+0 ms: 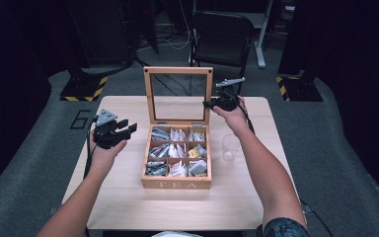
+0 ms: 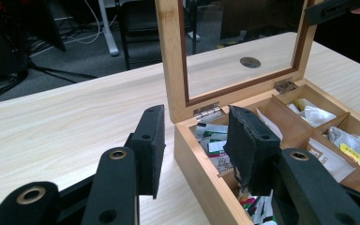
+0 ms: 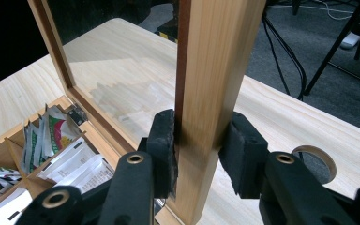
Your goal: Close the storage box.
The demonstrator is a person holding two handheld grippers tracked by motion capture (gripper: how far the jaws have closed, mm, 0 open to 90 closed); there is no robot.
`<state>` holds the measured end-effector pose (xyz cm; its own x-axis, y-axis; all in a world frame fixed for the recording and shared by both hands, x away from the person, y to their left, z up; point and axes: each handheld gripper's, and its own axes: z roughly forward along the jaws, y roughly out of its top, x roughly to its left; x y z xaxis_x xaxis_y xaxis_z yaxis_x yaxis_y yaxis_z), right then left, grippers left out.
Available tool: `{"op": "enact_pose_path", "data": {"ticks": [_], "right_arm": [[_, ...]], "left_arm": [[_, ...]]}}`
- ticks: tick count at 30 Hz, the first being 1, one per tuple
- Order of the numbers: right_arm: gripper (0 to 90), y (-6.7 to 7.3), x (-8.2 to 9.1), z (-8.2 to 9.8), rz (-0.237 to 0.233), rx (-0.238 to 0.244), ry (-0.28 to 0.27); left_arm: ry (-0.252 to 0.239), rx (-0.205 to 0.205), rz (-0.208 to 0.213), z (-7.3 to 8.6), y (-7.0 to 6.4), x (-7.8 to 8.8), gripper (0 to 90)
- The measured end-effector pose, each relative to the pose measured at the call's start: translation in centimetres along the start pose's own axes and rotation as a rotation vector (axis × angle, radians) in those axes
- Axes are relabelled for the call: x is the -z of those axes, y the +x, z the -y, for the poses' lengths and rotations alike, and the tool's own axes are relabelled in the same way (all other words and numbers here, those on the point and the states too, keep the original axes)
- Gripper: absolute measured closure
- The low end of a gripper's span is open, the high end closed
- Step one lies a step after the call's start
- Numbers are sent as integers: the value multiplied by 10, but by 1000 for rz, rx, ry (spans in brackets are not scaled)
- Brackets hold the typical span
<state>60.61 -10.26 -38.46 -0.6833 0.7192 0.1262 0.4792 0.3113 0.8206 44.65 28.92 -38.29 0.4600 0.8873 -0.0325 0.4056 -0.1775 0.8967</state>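
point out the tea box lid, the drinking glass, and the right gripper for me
tea box lid [image 1: 148, 94], high view, left side of its wooden frame.
drinking glass [image 1: 230, 148], high view, its clear wall.
right gripper [image 3: 198, 152], right gripper view, midway between its pads.

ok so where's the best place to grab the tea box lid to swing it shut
Grip the lid by its side rail, coming in from the right edge, as the right gripper does now. The lid stands upright, its centre is a glass pane, and the wooden rail is narrow and flat-faced, so the jaws fit across it.

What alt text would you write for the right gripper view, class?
The right gripper clamps the wooden frame of the upright glass lid of a tea box. Tea bags fill its compartments at the left, on a pale table.
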Motion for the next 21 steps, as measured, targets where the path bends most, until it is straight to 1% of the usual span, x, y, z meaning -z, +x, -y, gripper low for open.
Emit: {"op": "enact_pose_path", "data": {"ticks": [7,8,12,15,18,21], "right_arm": [[632,-1,-1,1,4,4,12],[628,-1,-1,2,8,-5,17],[616,-2,-1,4,6,-3,19],[604,-3,1,5,15,-8,21],[600,-3,3,5,18,-6,19],[583,-3,9,5,29,4,14]], "left_arm": [[-2,0,-5,0,-1,1,572],[1,-1,-3,0,-1,1,571],[5,-5,-3,1,-2,0,568],[10,-3,-1,1,-2,-1,566],[6,-2,-4,1,-2,-2,565],[7,-4,1,1,-4,-5,562]]}}
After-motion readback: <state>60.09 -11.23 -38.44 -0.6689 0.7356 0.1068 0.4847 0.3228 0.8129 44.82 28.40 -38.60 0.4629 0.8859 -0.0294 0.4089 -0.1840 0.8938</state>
